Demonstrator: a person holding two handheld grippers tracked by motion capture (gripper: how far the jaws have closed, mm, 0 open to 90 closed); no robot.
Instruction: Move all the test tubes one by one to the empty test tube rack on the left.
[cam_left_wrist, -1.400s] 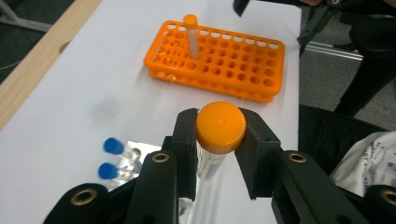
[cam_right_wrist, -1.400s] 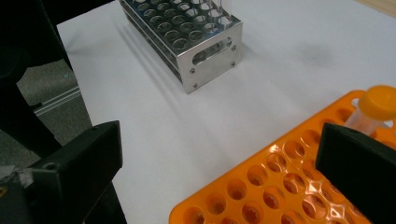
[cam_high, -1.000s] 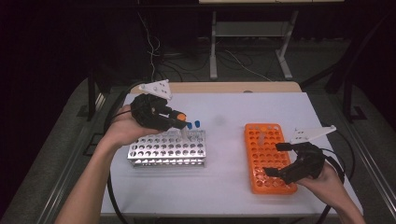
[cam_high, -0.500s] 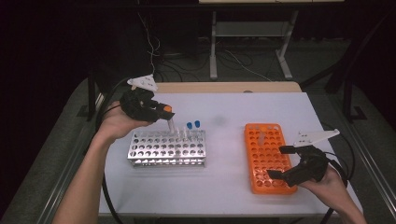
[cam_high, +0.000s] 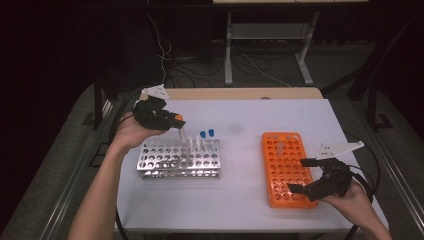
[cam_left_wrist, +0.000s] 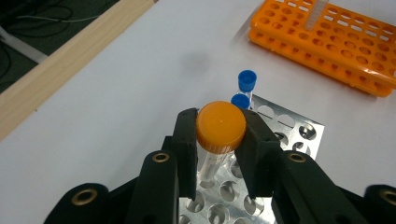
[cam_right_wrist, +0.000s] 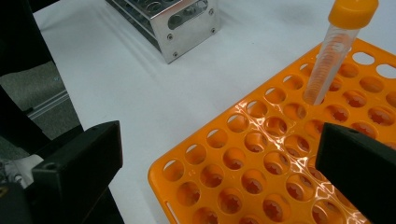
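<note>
My left gripper (cam_high: 176, 120) (cam_left_wrist: 219, 140) is shut on a clear tube with an orange cap (cam_left_wrist: 220, 126) (cam_high: 178, 118), holding it just above the back edge of the silver metal rack (cam_high: 180, 159) (cam_left_wrist: 299, 133). Two blue-capped tubes (cam_high: 206, 134) (cam_left_wrist: 246, 80) stand in that rack's far right holes. My right gripper (cam_high: 301, 175) (cam_right_wrist: 219, 158) is open over the near end of the orange rack (cam_high: 287, 165) (cam_right_wrist: 261, 154), jaws wide apart with nothing between them. One orange-capped tube (cam_right_wrist: 334, 49) (cam_high: 280, 148) stands upright in the orange rack.
The white table (cam_high: 240, 200) has a wooden strip along its far edge (cam_high: 240, 93). Bare tabletop lies between the two racks. Cables trail off the left side, and dark floor with table legs lies beyond.
My left gripper carried the orange-capped tube left and down, from above the blue-capped tubes to the metal rack's back left part. The right gripper stayed over the orange rack.
</note>
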